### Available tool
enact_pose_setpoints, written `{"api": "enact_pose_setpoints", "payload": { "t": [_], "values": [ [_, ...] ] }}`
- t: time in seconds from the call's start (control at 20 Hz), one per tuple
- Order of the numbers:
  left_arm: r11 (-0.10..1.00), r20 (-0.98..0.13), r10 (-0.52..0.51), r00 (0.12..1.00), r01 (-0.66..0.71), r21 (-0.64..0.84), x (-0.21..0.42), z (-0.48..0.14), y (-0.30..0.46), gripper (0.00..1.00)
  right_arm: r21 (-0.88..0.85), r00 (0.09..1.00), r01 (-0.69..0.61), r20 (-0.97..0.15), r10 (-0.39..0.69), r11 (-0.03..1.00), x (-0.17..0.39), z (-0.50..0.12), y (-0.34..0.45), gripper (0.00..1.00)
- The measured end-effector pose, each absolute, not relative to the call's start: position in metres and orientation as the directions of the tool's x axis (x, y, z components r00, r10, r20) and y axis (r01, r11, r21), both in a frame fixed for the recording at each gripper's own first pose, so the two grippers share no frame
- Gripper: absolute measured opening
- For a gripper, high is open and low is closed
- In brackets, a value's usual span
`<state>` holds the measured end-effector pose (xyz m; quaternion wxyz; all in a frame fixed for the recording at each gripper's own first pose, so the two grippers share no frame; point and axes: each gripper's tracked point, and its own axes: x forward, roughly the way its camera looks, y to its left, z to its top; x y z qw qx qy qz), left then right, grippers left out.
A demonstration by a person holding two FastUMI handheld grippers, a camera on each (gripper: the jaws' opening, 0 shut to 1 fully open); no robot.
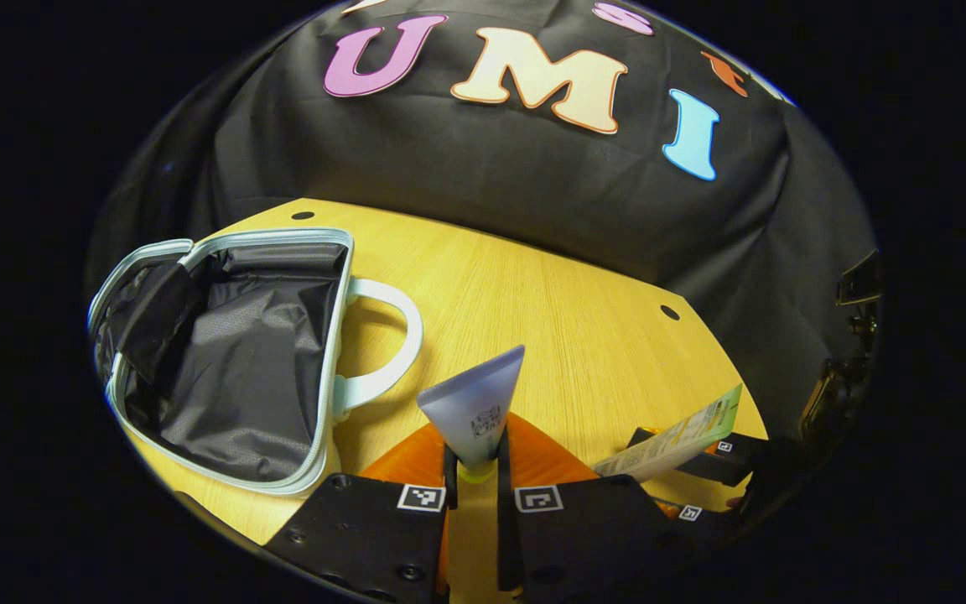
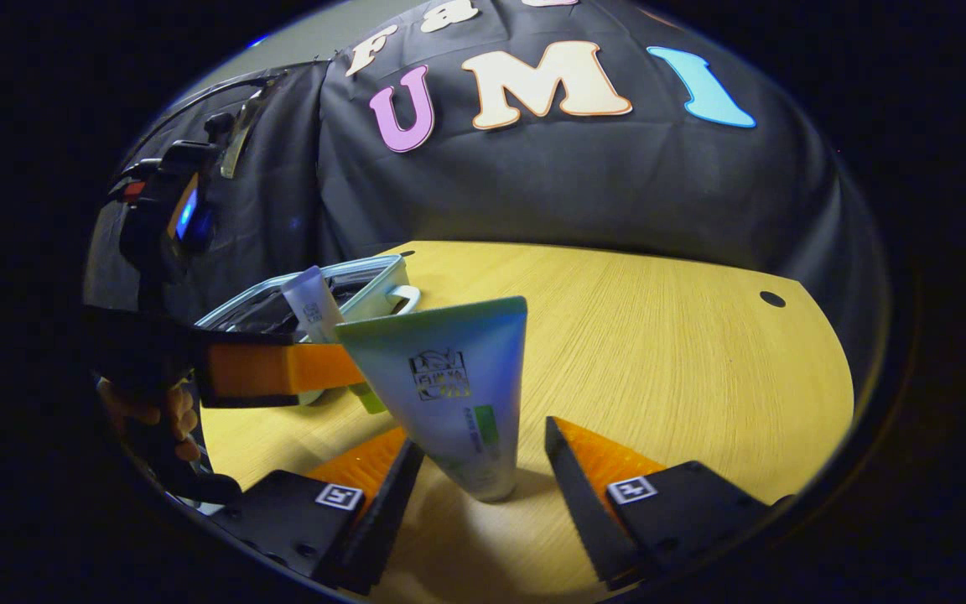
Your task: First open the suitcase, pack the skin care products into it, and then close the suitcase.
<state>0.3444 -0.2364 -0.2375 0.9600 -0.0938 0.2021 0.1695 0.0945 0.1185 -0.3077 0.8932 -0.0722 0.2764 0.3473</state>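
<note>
Left gripper view: suitcase (image 1: 231, 361) lies unzipped on the table (image 1: 584, 335), its lined interior apparently holding no product. The left gripper (image 1: 473, 470) is clamped on a small tube (image 1: 476, 403). Right gripper view: the right gripper (image 2: 483, 470) is wide open around a large tube (image 2: 449, 386) standing cap-down on the table, neither finger touching it. Opening is done; packing both tubes and closing remain.

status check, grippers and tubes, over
Left gripper shut on small tube. Right gripper open around big tube. Suitcase open, nothing blocking.
</note>
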Motion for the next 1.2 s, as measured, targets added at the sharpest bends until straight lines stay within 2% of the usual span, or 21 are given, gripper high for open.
{"api": "enact_pose_setpoints", "payload": {
  "t": [0.1, 0.15, 0.3, 0.75, 0.9, 1.0, 1.2],
  "values": [
    [0.923, -0.418, 0.291, 0.861, -0.368, -0.116, 0.34, -0.232, -0.236, 0.16, 0.041, 0.613, -0.659, -0.549, 0.568, 0.751, 0.096, -0.31, 0.121, 0.6],
    [0.92, -0.416, 0.296, 0.86, -0.373, -0.117, 0.336, -0.228, -0.235, 0.16, 0.041, 0.61, -0.658, -0.556, 0.565, 0.752, 0.093, -0.308, 0.121, 0.6],
    [0.912, -0.413, 0.31, 0.857, -0.39, -0.124, 0.32, -0.209, -0.234, 0.16, 0.071, 0.567, -0.665, -0.599, 0.565, 0.743, 0.08, -0.309, 0.125, 0.49],
    [0.873, -0.449, 0.383, 0.807, -0.475, -0.109, 0.255, -0.137, -0.173, 0.16, 0.114, 0.48, -0.727, -0.621, 0.619, 0.677, 0.038, -0.244, 0.171, 0.46],
    [0.854, -0.511, 0.391, 0.766, -0.509, -0.109, 0.239, -0.139, -0.134, 0.15, 0.151, 0.44, -0.743, -0.624, 0.646, 0.652, 0.027, -0.228, 0.198, 0.48],
    [0.854, -0.557, 0.365, 0.746, -0.506, -0.119, 0.234, -0.145, -0.108, 0.16, 0.167, 0.417, -0.754, -0.625, 0.66, 0.635, 0.023, -0.219, 0.221, 0.46],
    [0.87, -0.684, 0.278, 0.674, -0.479, -0.118, 0.234, -0.162, -0.062, 0.16, 0.185, 0.435, -0.734, -0.612, 0.661, 0.654, 0.04, -0.206, 0.275, 0.48]
  ]
}}
